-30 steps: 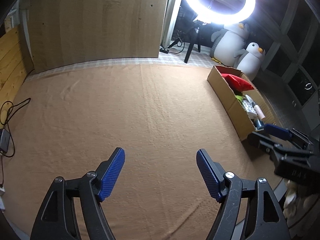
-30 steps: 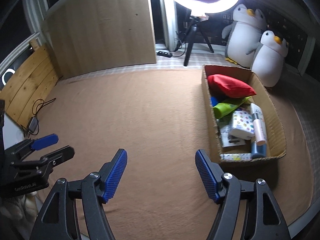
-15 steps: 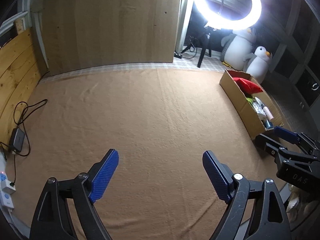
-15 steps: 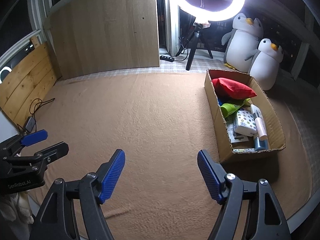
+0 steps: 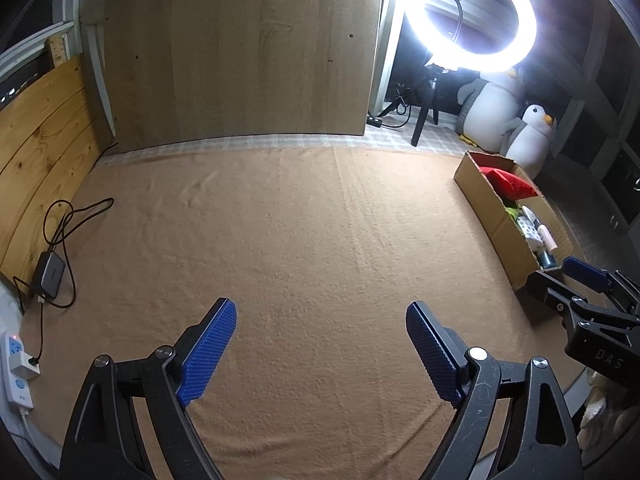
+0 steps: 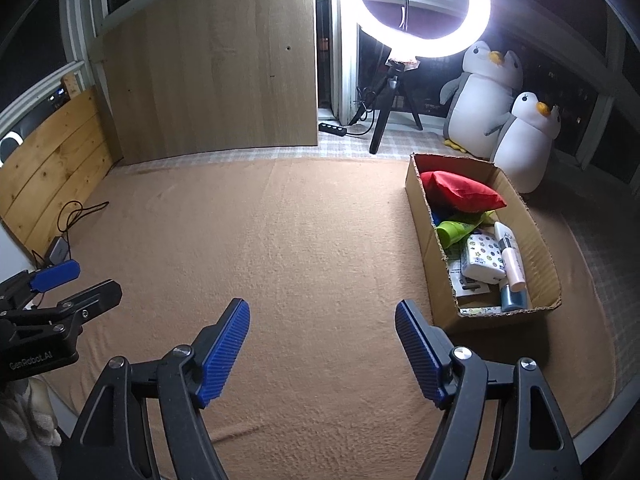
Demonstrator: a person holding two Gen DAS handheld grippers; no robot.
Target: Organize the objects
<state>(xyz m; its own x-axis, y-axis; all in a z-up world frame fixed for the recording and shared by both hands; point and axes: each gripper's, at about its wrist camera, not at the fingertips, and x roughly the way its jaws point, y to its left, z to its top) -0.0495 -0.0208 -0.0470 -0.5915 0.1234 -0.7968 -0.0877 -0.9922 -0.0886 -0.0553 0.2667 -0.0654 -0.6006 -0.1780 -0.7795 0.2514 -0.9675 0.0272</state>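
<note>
While both tools hang above the tan blanket [image 6: 304,240], nothing sits between their fingers. The left hand-held gripper [image 5: 320,344] fills the bottom of its own view with blue pads spread wide and empty; the right hand-held gripper [image 6: 322,346] is likewise spread and empty in the bottom of its view. At right of centre in the right view stands the box [image 6: 420,200], resting on the blanket, holding a red pouch [image 6: 460,192] at its far end, then a green tube [image 6: 454,232], a dotted white pack [image 6: 482,258] and a pink-capped bottle [image 6: 512,256] toward the near end. Two plush penguins [image 6: 524,136] stand behind the box at upper right, beside a lit ring light [image 6: 424,8]. A charger [image 5: 50,270] with its cord lies at the left edge of the left view.
</note>
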